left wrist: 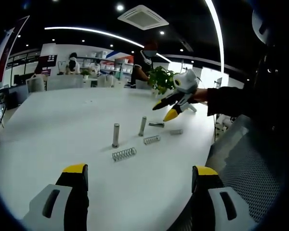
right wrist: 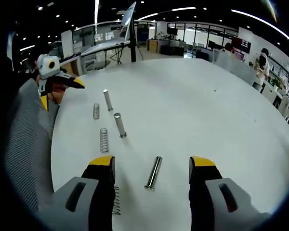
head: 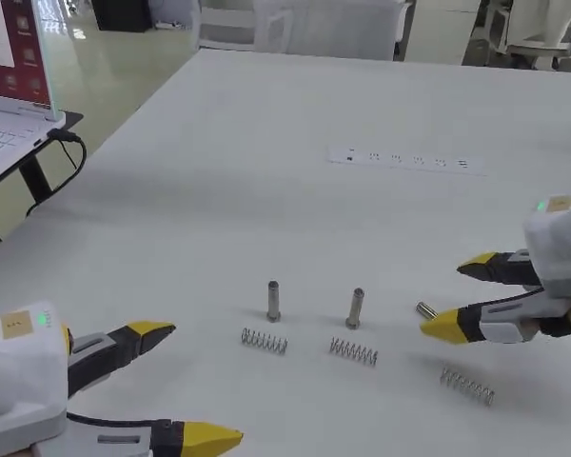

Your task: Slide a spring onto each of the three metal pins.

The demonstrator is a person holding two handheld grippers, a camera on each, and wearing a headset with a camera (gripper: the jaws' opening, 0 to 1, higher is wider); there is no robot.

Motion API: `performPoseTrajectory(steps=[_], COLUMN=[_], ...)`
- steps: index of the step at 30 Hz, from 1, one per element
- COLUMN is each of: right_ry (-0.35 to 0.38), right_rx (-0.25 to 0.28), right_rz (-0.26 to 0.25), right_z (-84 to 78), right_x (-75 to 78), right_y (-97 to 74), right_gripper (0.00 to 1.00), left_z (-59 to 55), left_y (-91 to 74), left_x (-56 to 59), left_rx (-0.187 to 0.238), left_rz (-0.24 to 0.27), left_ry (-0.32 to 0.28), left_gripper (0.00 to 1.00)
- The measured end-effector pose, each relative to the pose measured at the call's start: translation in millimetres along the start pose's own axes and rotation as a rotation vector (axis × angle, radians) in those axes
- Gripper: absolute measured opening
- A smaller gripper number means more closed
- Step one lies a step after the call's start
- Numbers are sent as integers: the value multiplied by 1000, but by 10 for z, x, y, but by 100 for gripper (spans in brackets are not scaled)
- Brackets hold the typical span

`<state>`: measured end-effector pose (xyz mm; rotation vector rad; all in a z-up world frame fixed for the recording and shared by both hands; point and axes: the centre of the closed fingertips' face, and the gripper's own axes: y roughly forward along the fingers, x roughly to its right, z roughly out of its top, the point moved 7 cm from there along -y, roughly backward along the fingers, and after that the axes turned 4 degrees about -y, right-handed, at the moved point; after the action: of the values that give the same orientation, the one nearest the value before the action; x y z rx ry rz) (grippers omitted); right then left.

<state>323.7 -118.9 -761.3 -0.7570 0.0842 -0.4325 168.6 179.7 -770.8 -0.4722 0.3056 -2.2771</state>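
While both pairs of jaws stand released and hold nothing, the three metal pins and the three springs rest on the white desk (head: pixel 266 190). In the head view the left pin (head: pixel 273 301) and the middle pin (head: pixel 355 308) stand upright, side by side but apart, and the third pin (head: pixel 425 309) lies on its side to the right of them. The left spring (head: pixel 264 341) lies flat just in front of the left pin, and the middle spring (head: pixel 353 352) lies just in front of the middle pin. The right spring (head: pixel 467 386) lies nearer the person, a little to the right of the third pin. Each spring lies apart from its pin. The right gripper (head: pixel 459 296) hovers over the right side of the desk, its yellow-tipped jaws spread wide near the third pin. In the right gripper view that pin lies lengthwise between the two jaws, touching neither, and the right spring sits just beside the jaw on the view's left. The left gripper (head: pixel 183 384) is at the near left, well apart from the pins, its jaws also spread. A laptop (head: pixel 9 95) stands at the far left, and a socket strip (head: pixel 406 160) is set into the desk farther back.
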Motion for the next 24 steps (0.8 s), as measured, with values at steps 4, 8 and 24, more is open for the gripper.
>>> performPoseTrajectory(steps=[4,8,24], right_ry=[14,17,50], right_rx=[-26,-62,-129], right_rz=[1,-5,-27], right_z=[-8,-28,-50], right_x=[3,8,83], right_y=[61,115,263], right_gripper=[55,48,21], left_z=[1,1,-1], left_y=[0,2,6], left_x=[-3,-3,-5], left_rx=[1,0,-1], left_rz=[2,4,12], left_ry=[-1,0,-4], left_gripper=[86,86,85])
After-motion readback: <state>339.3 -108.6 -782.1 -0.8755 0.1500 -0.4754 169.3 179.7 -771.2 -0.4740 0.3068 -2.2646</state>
